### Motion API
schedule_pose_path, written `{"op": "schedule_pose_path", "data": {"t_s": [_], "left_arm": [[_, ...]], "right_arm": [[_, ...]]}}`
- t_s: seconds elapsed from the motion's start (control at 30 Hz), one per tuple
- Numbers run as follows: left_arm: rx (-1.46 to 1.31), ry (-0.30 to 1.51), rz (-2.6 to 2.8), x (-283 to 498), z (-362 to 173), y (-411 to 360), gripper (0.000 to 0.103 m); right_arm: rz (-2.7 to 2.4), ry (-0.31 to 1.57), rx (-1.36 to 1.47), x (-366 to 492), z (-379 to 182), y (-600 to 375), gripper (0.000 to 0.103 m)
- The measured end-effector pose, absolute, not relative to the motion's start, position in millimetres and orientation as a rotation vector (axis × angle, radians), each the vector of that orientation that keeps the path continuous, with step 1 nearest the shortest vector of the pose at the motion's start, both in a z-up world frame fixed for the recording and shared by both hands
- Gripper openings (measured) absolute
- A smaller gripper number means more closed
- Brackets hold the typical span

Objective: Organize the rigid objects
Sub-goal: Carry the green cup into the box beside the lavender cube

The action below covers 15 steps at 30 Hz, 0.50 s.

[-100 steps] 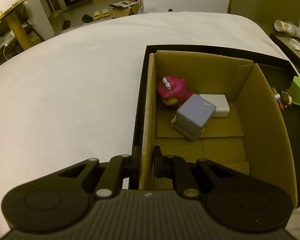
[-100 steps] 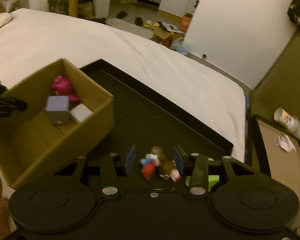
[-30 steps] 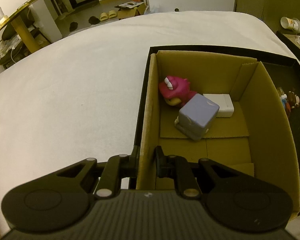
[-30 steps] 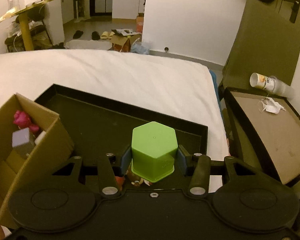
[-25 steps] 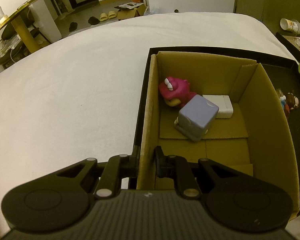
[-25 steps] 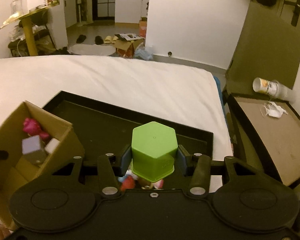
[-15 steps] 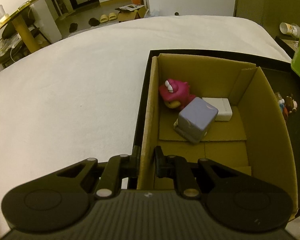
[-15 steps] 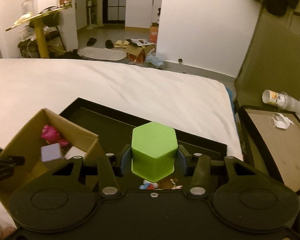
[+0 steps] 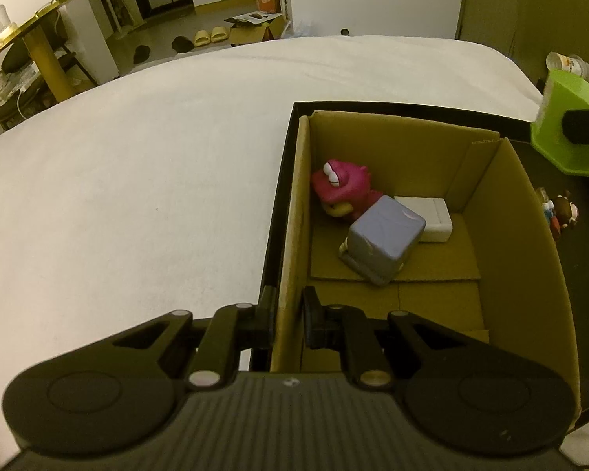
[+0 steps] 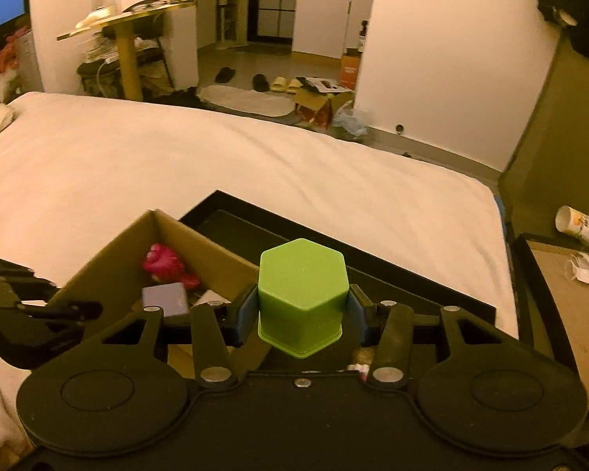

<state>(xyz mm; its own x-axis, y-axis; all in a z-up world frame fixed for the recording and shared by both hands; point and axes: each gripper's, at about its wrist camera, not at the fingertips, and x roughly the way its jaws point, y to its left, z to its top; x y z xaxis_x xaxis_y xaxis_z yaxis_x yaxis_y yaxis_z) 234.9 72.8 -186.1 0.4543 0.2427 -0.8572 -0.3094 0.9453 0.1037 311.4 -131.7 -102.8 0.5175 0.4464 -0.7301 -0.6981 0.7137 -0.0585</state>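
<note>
Left wrist view: left gripper (image 9: pixel 289 316) pinched on the near wall of the cardboard box (image 9: pixel 530 259), itself in a black tray (image 9: pixel 282 180); inside, pink toy (image 9: pixel 339 188), purple cube (image 9: pixel 385 239), white block (image 9: pixel 428 214). Right wrist view: right gripper (image 10: pixel 301 316) clamped on the green hexagonal block (image 10: pixel 302 294), held aloft just beside the box's far rim.

Setting: lived-in home, bedroom opening onto a kitchen.
White bed (image 10: pixel 224 165) fills the foreground; slippers (image 10: pixel 286 85) and an open carton (image 10: pixel 320 96) lie on the floor beyond; gold-topped side table (image 10: pixel 127 25) with jars; white kitchen cabinets (image 10: pixel 326 19) through the doorway.
</note>
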Motion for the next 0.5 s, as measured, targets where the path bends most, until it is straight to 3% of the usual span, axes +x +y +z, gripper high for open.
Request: {"op": "schedule_pose_path", "data": {"t_s": [0.5], "left_arm": [[-0.092,1.044,0.317,233.0,-186.8,79.2,0.012]], "right_arm": [[0.817,0.777,-0.442,281.5,-108.6,-91.7,0.047]]}}
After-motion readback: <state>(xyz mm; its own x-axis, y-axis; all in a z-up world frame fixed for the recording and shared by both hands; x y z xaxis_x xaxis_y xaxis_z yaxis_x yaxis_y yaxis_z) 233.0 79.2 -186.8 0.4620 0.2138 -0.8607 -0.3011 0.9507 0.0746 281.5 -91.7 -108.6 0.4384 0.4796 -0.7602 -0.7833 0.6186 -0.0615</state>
